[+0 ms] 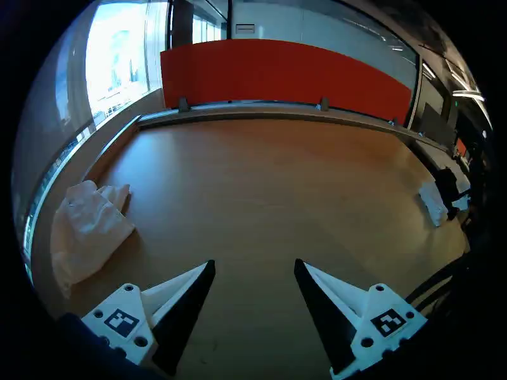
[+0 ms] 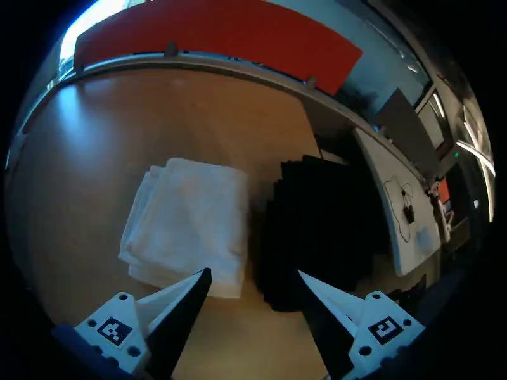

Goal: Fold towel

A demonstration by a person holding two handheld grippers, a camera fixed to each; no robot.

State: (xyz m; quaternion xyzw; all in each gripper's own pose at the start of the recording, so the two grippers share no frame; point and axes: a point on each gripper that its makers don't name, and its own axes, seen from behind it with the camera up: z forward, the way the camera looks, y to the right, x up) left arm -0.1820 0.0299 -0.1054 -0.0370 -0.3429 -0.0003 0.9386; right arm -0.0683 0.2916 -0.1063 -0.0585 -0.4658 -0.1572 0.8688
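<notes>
Right claw (image 2: 253, 272) near folded towel (image 2: 187, 225)

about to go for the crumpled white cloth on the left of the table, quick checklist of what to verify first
1. Left gripper open and empty: ok.
2. Right gripper open and empty: ok.
3. Crumpled white towel lies loose on the wooden table, off to the left gripper's left, with nothing on top of it: ok.
4. Bare wood ahead of the left gripper for spreading it out: ok.
5. Folded white towel stack sits flat and tidy under the right gripper: ok.
6. That stack is apart from the black folded stack beside it: cannot tell, the seam is in shadow.
</notes>
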